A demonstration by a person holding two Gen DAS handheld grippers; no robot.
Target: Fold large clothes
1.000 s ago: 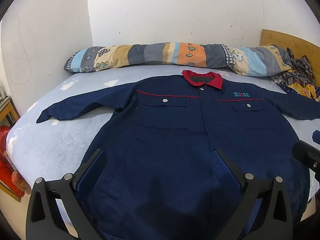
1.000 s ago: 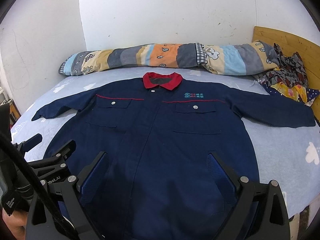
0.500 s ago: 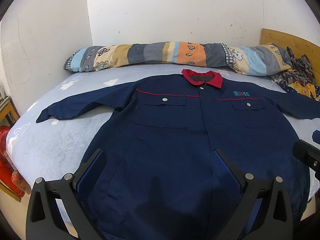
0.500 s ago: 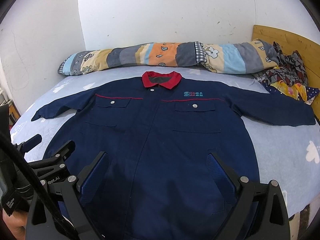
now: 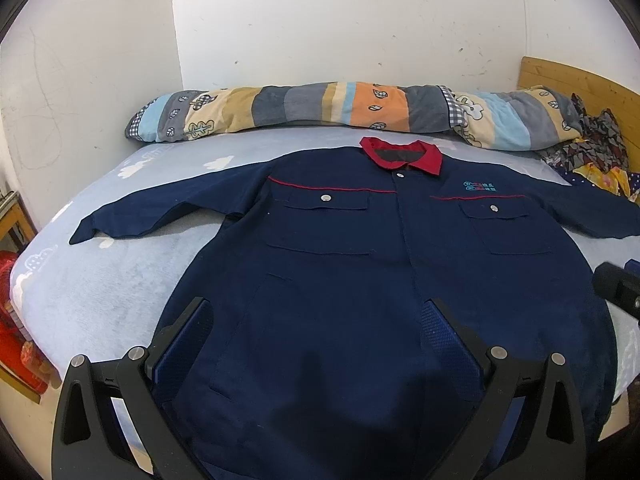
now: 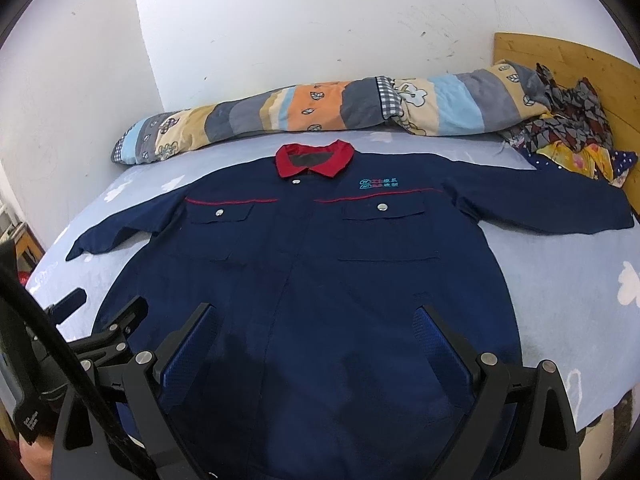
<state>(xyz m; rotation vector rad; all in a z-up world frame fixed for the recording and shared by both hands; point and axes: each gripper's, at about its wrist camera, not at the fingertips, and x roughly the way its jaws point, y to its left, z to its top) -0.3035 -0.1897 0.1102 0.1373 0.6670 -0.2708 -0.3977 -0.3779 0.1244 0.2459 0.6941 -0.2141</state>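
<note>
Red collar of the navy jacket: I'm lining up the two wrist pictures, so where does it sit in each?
Left wrist view: the red collar lies right of centre, in the upper half.
Right wrist view: the red collar lies at about centre, in the upper half.
Shared landmark: the striped bolster along the wall, just beyond the collar.

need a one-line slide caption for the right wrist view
Right gripper open above the hem of a navy work jacket spread flat, sleeves out, on the bed; left gripper alongside.
</note>
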